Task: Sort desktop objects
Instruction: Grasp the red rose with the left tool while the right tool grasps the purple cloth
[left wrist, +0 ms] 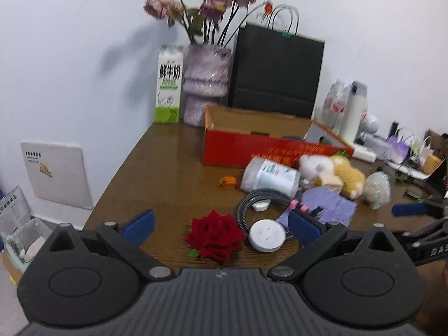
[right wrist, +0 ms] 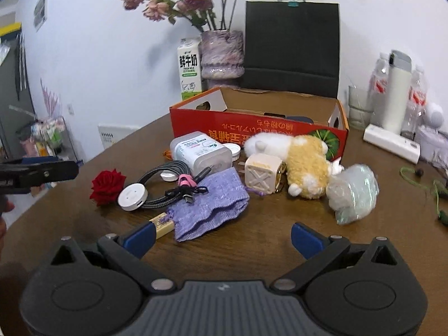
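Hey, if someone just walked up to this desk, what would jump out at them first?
Probably the red rose lying on the brown table right ahead of the open left gripper. Behind the clutter sits the open red box, with a yellow-and-white plush toy lying against its front.

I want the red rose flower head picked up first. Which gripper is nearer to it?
Left. The left gripper hangs open with the red rose flower head between its blue fingertips. The right gripper, also open, faces the purple knitted cloth, the rose well off to its left.
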`<move>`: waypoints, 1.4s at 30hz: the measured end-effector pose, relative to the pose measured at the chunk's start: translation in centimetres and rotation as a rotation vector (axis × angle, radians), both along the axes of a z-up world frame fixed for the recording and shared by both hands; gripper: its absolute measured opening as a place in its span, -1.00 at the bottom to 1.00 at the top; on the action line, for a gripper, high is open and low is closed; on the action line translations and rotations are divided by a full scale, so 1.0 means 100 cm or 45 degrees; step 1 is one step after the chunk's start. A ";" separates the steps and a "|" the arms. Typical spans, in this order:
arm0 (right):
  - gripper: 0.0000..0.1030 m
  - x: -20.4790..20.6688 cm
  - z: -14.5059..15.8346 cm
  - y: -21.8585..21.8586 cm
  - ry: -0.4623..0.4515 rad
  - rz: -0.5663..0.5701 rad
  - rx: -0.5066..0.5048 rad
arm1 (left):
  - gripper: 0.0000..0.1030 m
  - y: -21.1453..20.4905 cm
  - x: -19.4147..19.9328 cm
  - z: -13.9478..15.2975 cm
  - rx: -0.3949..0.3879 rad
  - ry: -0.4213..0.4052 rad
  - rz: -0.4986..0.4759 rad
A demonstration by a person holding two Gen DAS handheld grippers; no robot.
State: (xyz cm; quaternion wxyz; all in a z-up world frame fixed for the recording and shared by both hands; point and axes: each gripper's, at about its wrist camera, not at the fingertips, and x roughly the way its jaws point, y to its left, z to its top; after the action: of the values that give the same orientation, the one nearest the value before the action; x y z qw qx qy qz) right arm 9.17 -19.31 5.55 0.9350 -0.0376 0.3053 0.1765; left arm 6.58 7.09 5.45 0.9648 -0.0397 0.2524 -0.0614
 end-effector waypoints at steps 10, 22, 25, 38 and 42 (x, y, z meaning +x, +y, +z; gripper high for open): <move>0.77 0.044 -0.020 0.003 0.139 -0.019 0.014 | 0.93 0.005 0.040 -0.025 0.034 0.175 0.078; -0.71 0.065 -0.031 0.005 0.153 0.118 0.140 | 0.14 -0.006 0.057 -0.035 -0.042 0.202 0.064; -0.83 0.059 -0.028 0.004 0.126 0.136 0.165 | -0.01 -0.008 0.053 -0.036 -0.045 0.209 0.070; -0.94 0.020 0.029 -0.030 -0.136 0.125 0.318 | -0.05 -0.011 0.009 0.010 -0.058 0.008 0.022; -0.94 0.016 0.049 -0.037 -0.189 0.125 0.333 | -0.05 -0.021 0.005 0.023 -0.076 -0.032 -0.028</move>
State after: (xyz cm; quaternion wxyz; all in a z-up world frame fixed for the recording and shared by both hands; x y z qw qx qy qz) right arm 10.72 -23.03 10.48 0.9422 0.0567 0.2076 0.2568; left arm 7.12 4.97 7.76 0.9656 -0.0651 0.2386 -0.0800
